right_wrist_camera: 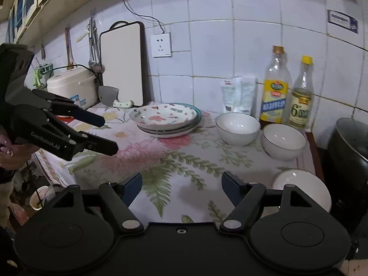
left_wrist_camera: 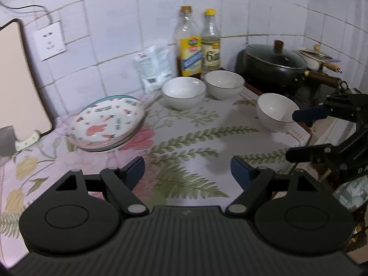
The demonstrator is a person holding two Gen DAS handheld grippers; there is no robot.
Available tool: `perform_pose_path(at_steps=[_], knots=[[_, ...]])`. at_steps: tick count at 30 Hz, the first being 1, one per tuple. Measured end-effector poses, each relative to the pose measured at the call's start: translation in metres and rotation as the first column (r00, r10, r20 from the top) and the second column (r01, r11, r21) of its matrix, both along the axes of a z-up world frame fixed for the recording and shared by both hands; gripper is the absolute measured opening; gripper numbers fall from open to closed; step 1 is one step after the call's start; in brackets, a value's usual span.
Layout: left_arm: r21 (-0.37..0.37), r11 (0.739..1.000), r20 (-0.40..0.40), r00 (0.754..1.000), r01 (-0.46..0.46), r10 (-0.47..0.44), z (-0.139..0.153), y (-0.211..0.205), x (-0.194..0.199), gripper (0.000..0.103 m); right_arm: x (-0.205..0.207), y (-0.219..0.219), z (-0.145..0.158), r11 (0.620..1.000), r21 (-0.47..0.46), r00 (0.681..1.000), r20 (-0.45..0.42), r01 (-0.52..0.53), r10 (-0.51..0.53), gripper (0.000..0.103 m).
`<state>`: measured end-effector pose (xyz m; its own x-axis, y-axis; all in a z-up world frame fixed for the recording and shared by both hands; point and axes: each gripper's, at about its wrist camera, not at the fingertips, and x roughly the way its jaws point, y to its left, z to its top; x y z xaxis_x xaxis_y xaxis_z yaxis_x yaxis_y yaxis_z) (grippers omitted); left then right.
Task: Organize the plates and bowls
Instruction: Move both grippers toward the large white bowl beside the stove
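Plates (left_wrist_camera: 107, 124) stacked, rabbit-patterned; three white bowls (left_wrist_camera: 184, 92) apart.

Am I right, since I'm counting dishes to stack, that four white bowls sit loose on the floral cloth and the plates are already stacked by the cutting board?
Not quite: there are three white bowls, not four, as the left wrist view shows. The plates are indeed stacked near the cutting board.
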<state>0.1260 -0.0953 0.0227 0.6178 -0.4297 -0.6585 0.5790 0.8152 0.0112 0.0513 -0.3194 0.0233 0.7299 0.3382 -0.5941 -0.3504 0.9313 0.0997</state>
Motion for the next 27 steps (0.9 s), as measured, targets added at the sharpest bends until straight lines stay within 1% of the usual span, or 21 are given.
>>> perform_pose_path(at_steps=[5,8,10,14,20,24,27], knots=[[0.008,0.998,-0.021,0.998,0.055,-0.055,-0.011,-0.028,0.005,0.083,-0.013,-0.02,-0.01,0.999,-0.009,0.999,0.006,0.04,-0.04,0.087],[-0.006,0.997,-0.043,0.996,0.079,-0.079,-0.02,-0.044,0.01,0.084,-0.016,-0.035,-0.02,0.997,-0.015,0.997,0.0,0.073,-0.073,0.088],[-0.023,0.997,-0.055,0.996,0.073,-0.074,-0.027,-0.055,0.016,0.084,-0.016,-0.046,-0.029,0.995,-0.012,0.995,-0.014,0.104,-0.104,0.088],[-0.088,0.993,-0.066,0.994,0.082,-0.087,-0.04,-0.078,0.028,0.084,-0.015,-0.067,-0.047,0.985,-0.02,0.984,-0.04,0.172,-0.173,0.088],[-0.202,0.973,-0.106,0.985,0.11,-0.133,-0.055,-0.118,0.048,0.084,0.001,-0.092,-0.073,0.976,-0.032,0.972,-0.083,0.218,-0.22,0.089],[-0.244,0.962,-0.153,0.975,0.119,-0.159,-0.068,-0.149,0.066,0.082,0.019,-0.105,-0.094,0.966,-0.034,0.962,-0.085,0.257,-0.259,0.089],[-0.255,0.961,-0.192,0.969,0.105,-0.157,-0.081,-0.174,0.082,0.079,0.033,-0.112,-0.109,0.955,-0.06,0.952,-0.079,0.291,-0.295,0.089]])
